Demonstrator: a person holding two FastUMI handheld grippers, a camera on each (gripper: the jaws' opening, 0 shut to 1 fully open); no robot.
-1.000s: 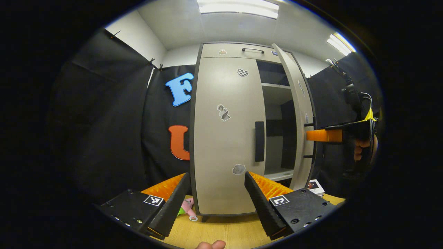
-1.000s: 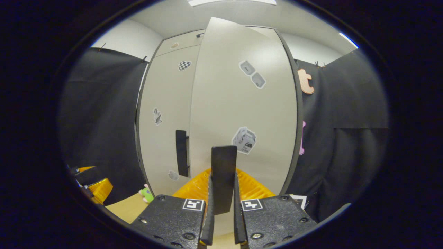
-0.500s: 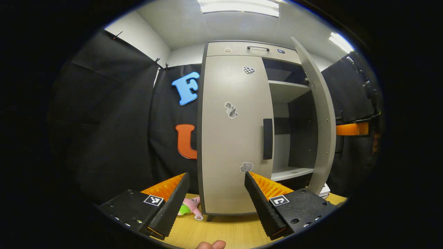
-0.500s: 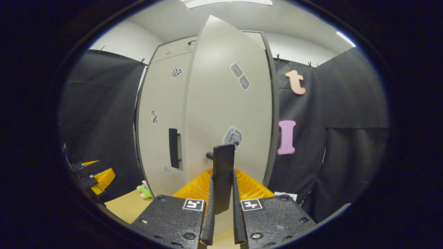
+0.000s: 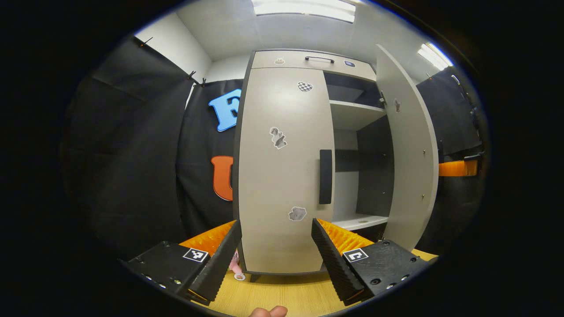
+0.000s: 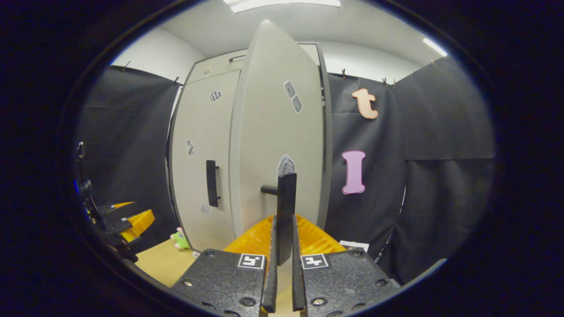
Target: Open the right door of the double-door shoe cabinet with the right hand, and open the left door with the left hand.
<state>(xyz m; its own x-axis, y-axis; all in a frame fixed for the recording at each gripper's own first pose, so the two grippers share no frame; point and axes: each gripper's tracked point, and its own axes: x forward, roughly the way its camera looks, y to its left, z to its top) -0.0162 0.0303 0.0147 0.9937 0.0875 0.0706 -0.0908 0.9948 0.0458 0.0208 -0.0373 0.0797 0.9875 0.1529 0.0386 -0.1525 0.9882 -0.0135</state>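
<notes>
Right tongs (image 6: 282,281) clamped on right handle (image 6: 286,211), a black vertical bar seen edge-on between both fingers. Right door (image 6: 275,145) swung well out from cabinet (image 5: 308,59), hinged on its right edge, free edge toward camera. In left gripper view, right door (image 5: 412,154) stands open at roughly a right angle, inner face showing, right tongs (image 5: 458,167) poking out just behind its far edge. Open right half shows upper shelf (image 5: 352,115), lower shelf (image 5: 359,220), dark side wall.

Left tongs (image 5: 275,253) spread wide apart, holding nothing, hovering low in front of left door (image 5: 282,176), not touching it. Left door shut, flush with frame. Left handle (image 5: 325,176) black, vertical, near door's right edge, up and to the right of left tongs, untouched. Several stickers on both doors. Top drawer with small handle (image 5: 319,58) above doors.

Cabinet standing on wooden worktop (image 5: 282,295). Small toy (image 6: 180,240) on worktop by cabinet's left foot. Fingertip (image 5: 269,311) at bottom edge of left gripper view. Left tongs (image 6: 128,220) also at far left of right gripper view, well apart from cabinet.
</notes>
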